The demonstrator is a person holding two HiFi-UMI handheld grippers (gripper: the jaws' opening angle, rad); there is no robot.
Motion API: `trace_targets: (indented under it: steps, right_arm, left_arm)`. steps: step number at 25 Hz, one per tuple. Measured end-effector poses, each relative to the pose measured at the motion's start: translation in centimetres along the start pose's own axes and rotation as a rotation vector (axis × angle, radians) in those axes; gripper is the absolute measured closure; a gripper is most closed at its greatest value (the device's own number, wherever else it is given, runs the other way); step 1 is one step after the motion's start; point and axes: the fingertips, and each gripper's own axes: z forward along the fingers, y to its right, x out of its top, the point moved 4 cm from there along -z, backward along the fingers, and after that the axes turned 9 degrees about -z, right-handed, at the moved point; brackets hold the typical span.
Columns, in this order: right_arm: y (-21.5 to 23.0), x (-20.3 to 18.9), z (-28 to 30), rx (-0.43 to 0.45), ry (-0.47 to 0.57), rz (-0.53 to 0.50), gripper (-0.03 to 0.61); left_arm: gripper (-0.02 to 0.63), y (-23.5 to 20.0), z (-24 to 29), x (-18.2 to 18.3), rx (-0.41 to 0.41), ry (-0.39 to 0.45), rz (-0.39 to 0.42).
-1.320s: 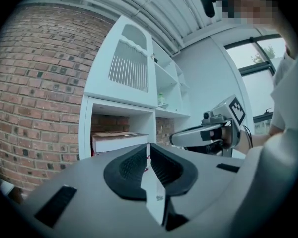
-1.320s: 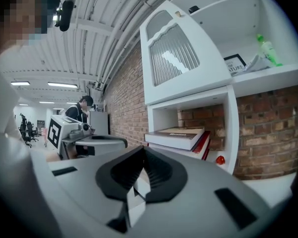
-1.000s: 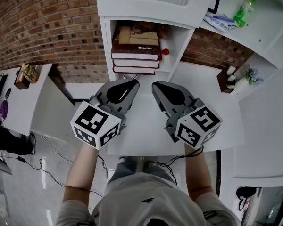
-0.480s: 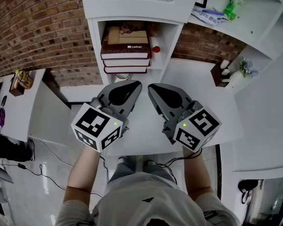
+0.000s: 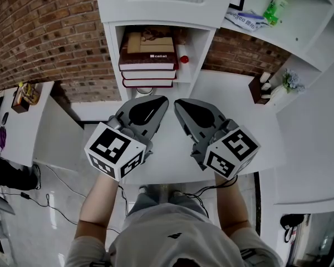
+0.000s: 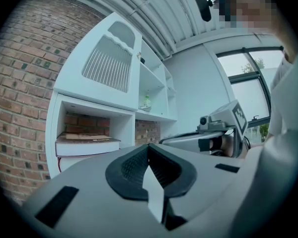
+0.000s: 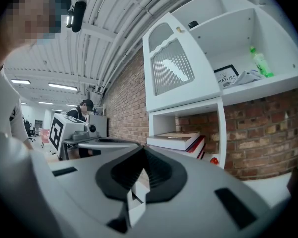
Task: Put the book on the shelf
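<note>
Drawn closer together, left gripper (image 5: 162,99) and right gripper (image 5: 178,102), closed and empty, sit clear of the shelf (image 5: 112,54) edge.

I see the book (image 5: 148,48), tan cover with a dark band, lying flat atop two dark red books (image 5: 148,78) in the white shelf's (image 5: 205,49) open lower compartment.

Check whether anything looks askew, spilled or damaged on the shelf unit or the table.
Nothing stands out. The books lie in a flat stack in the shelf cubby, a small red object beside them. The left hand-held gripper and right hand-held gripper are shut, empty.
</note>
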Motion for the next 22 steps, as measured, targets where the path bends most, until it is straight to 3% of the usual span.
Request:
trace_targets:
  steps: [22]
  right_arm:
    - [1.2,0.2,-0.6,-0.001,0.007,-0.016,0.569]
  left_arm:
    - [0.601,0.1,1.2,0.3,-0.001,0.02,-0.007]
